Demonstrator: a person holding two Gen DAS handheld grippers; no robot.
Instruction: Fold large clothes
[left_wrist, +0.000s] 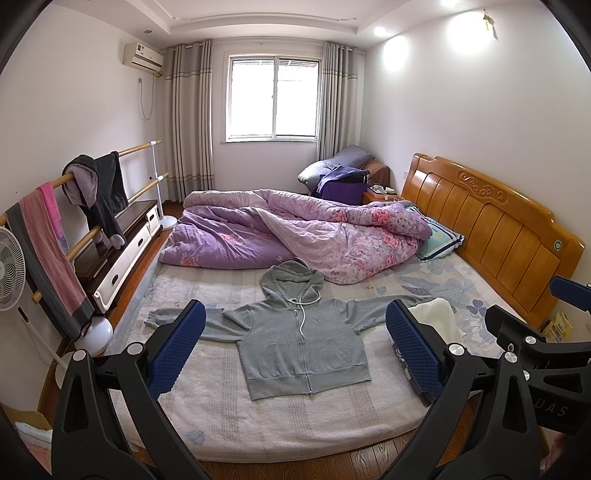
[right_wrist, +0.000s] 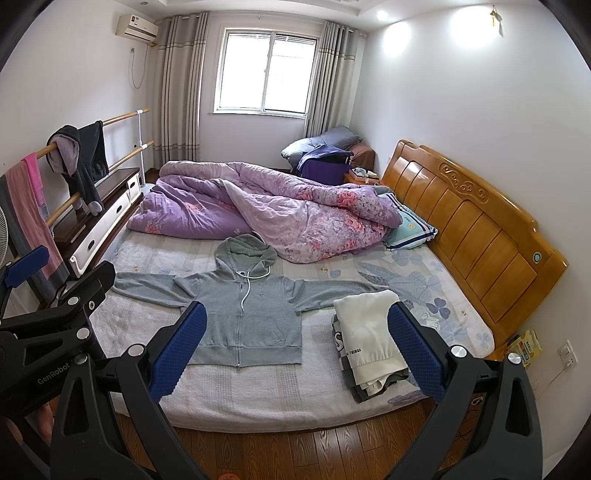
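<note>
Purple floral quilt (left_wrist: 295, 229) bunched against wooden headboard (left_wrist: 491, 236); possibly a fan (left_wrist: 9, 269) left

bed (left_wrist: 229, 424) under hoodie (left_wrist: 295, 343), quilt (left_wrist: 295, 229), clothes stack (right_wrist: 373, 343)

Grey hoodie (right_wrist: 251, 314) flat on bed (right_wrist: 258, 402) (zipped) — sleeves spread.

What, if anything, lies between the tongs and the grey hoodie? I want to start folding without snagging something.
Nothing visible. The grey zip-up hoodie lies flat and uncovered on the bed, with both open tongs, left and right, above the near edge. The folded clothes pile sits beside its right sleeve, apart from the body.
</note>
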